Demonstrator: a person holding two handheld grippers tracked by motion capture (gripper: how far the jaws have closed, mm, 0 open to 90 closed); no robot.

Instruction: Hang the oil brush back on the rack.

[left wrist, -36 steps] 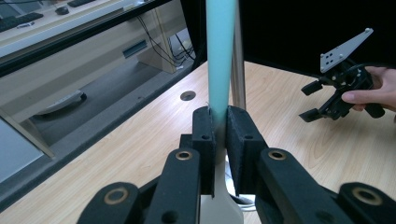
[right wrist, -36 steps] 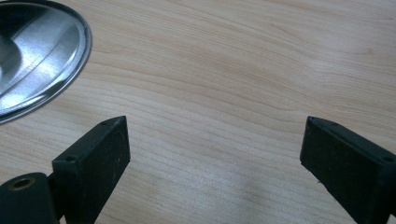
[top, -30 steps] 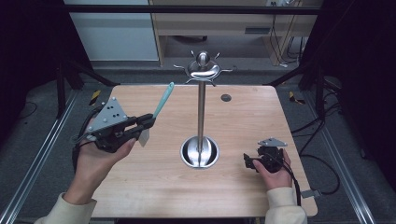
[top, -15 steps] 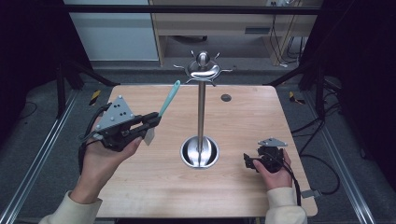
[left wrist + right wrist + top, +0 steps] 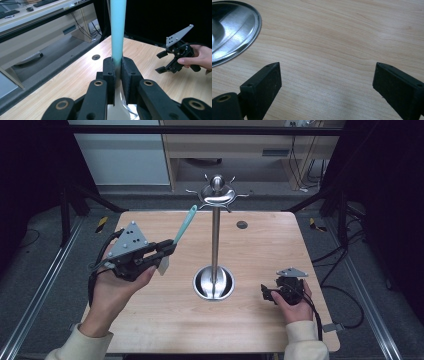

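Note:
A utensil with a teal handle (image 5: 185, 224) and a white blade (image 5: 163, 265) is held above the left part of the wooden table (image 5: 260, 245). My left gripper (image 5: 167, 248) is shut on it where handle meets blade, handle (image 5: 117, 27) pointing up and away. A steel stand (image 5: 215, 240) with hooks at its top (image 5: 218, 195) and a round base (image 5: 214, 283) rises at the table's middle. My right gripper (image 5: 266, 292) rests open low over the table at the right, its jaws wide apart (image 5: 325, 86) with bare wood between them; the base's rim (image 5: 234, 30) lies to its left.
A small dark round hole (image 5: 242, 225) sits in the table behind the stand. Metal rails (image 5: 40, 295) run along both sides of the table. A wooden cabinet (image 5: 225, 145) stands beyond the far edge. My right gripper (image 5: 175, 56) and its hand appear in the left gripper view.
My left gripper has lifted and carried the utensil a little rightward, toward the stand. The right gripper has stayed put.

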